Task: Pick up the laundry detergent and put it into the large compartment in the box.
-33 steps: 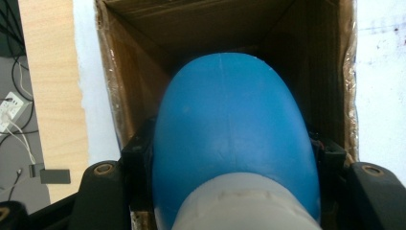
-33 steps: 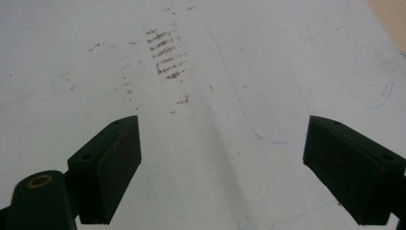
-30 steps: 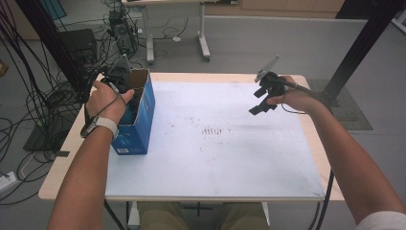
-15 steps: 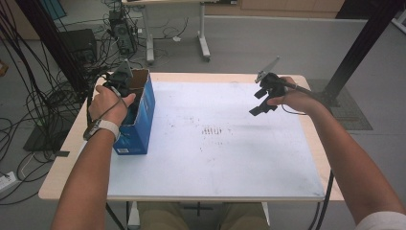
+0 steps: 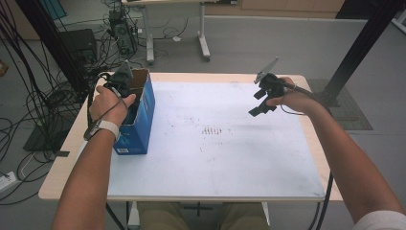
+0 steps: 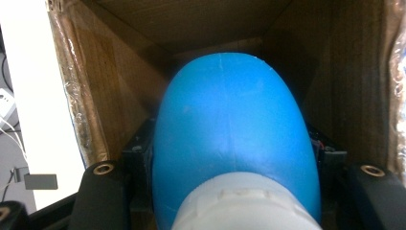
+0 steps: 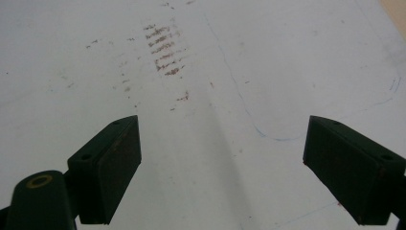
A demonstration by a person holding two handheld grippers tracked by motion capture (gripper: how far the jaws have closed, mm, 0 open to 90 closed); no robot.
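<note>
Inside the blue cardboard box (image 5: 138,120) at the worktop's (image 5: 215,163) left edge, a blue rounded object (image 6: 230,139) is clamped by the left claw (image 5: 125,91), while the right claw (image 7: 222,167) is held wide open and empty over the far right corner.

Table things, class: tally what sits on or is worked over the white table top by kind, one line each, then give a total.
Grippers: 2, the left gripper and the right gripper
Open blue cardboard box: 1
Blue rounded object held inside the box: 1
Total: 4
</note>
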